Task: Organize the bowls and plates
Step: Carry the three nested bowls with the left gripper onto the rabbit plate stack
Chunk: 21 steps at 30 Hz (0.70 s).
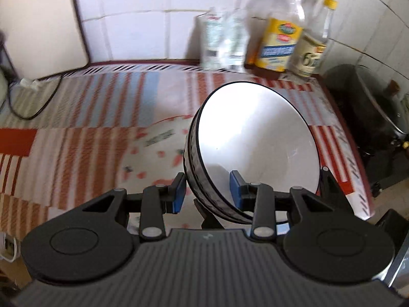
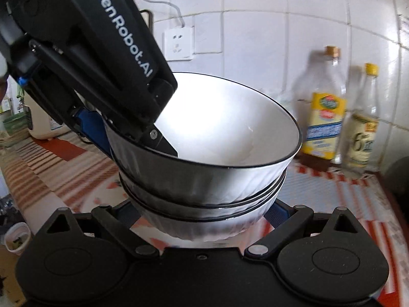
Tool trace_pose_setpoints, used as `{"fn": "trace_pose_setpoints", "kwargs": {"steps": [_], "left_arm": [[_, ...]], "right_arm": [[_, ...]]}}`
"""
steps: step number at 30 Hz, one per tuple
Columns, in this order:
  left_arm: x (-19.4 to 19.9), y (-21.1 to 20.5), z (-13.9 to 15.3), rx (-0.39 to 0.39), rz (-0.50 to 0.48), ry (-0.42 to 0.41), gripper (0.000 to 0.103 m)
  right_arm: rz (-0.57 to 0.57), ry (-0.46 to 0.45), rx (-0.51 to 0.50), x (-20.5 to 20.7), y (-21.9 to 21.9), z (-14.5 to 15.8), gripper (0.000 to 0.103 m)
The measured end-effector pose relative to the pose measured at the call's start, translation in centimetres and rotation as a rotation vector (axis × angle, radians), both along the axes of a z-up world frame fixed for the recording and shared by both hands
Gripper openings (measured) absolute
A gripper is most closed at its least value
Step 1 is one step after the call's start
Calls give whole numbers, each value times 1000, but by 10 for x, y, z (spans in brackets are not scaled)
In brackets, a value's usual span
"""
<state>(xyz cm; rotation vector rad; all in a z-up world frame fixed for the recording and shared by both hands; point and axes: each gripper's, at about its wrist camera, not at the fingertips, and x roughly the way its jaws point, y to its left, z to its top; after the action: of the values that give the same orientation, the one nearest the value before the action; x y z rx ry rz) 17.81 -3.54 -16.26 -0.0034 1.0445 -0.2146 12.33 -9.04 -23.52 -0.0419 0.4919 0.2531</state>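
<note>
Bowls [image 2: 204,179]: I count three nested in a stack, white inside with black rims, and the whole stack sits tilted, its mouth tipped up and away from my right gripper [image 2: 204,220].

My left gripper [image 1: 207,188] is the one that has them. Its blue pads straddle the near wall of the stack, one outside, one inside the top bowl [image 1: 258,138], and from the right wrist view the same gripper [image 2: 143,138] comes down from the upper left and bites the rim on that side. I read it as clamped on the wall, not merely resting there.

My right gripper is below and in front of the stack, with its fingers spread wide on either side of the lowest bowl's base. I see blue pad on each flank, but I cannot tell whether they touch the porcelain or just bracket it. I'd call it apart.

The relation that matters: the stack hangs from one point on its left rim, so its weight pulls down and toward the right gripper. The axis leans rather than standing plumb. The mat [image 1: 76,117] lies beneath, and the bottles [image 2: 324,117] stand against the tiled wall behind, near enough to mind.

My judgement is that the stack wants levelling before it goes down, with the right gripper supporting the base.
</note>
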Motion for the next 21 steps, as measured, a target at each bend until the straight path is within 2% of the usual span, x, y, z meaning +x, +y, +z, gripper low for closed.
{"fn": "trace_pose_setpoints", "kwargs": {"steps": [5,9,14,21], "left_arm": [[10,25,-13,-14,-18,-7,35],[14,36,-28,-45,-20,3,35],[22,42,-40,-72,-17,49,35],[25,41,-44,-73,-21,46,36]], "right_arm": [[5,15,-3,10,25,-11,100],[12,29,-49,15,35,-20,100],[4,88,-63,17,39,-27,100],[-15,118,-61,23,38,-29,100]]}}
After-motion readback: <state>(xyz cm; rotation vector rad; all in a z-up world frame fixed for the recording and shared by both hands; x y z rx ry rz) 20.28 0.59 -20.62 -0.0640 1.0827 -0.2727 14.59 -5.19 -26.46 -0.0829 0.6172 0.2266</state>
